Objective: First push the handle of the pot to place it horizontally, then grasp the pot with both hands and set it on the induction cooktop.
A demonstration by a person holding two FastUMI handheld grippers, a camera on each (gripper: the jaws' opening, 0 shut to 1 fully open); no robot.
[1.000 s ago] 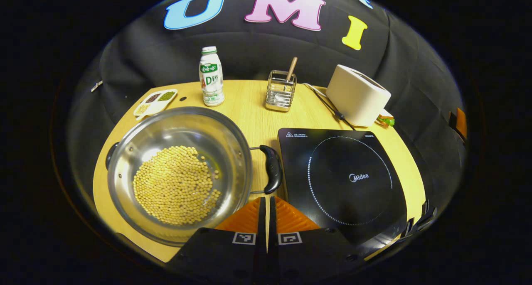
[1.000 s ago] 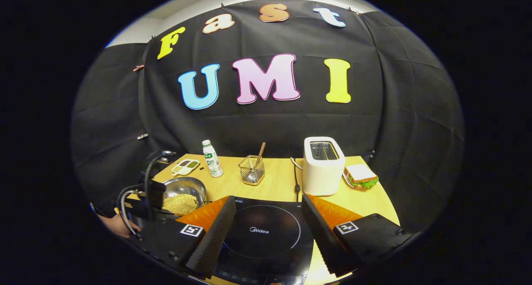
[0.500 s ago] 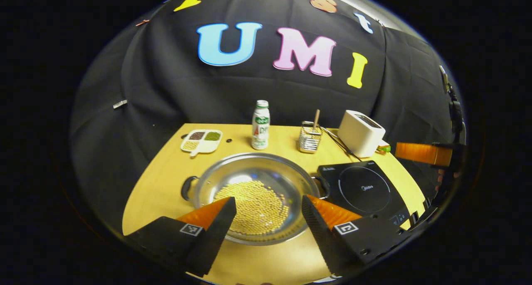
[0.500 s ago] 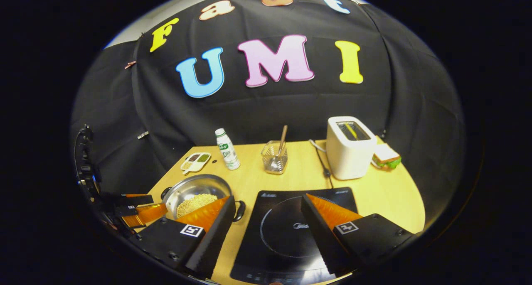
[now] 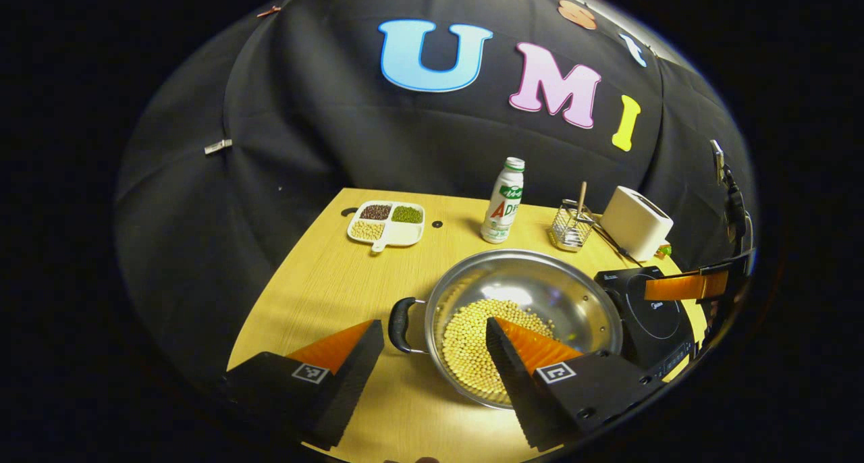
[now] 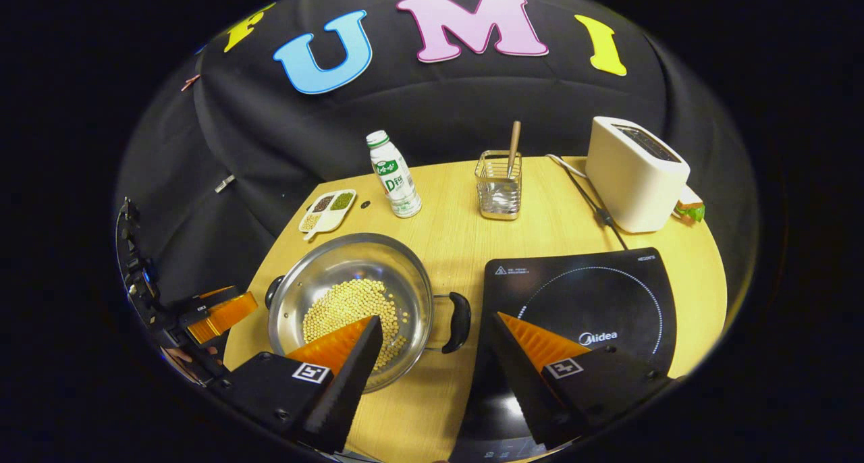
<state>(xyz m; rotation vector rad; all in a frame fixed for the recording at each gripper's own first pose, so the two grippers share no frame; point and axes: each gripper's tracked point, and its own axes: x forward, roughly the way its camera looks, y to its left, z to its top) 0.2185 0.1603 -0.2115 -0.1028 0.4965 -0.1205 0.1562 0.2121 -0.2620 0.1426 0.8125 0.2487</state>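
Observation:
A steel pot [image 5: 533, 281] holding yellow beans [image 5: 472, 341] stands on the wooden table, left of the black induction cooktop [image 5: 651, 311]. Its two black handles point left and right. My left gripper [image 5: 432, 328] is open in the left gripper view, and the pot's left handle [image 5: 399, 324] shows between its fingers with nothing gripped. In the right gripper view my right gripper [image 6: 435, 321] is open over the gap between the pot [image 6: 344, 260] and the cooktop [image 6: 587, 308]. The pot's right handle [image 6: 460, 321] shows between its fingers. The left gripper [image 6: 219, 314] hangs beyond the pot's left side.
Along the back stand a sectioned dish of grains [image 6: 327, 210], a milk bottle [image 6: 395, 176], a wire holder with a wooden-handled utensil [image 6: 499, 189] and a white toaster [image 6: 634, 173] with its cord. A sandwich [image 6: 688, 210] lies behind the toaster.
My left gripper went from shut by the right handle to open, and moved back and over to the pot's left handle. My right gripper came down and left to the right handle.

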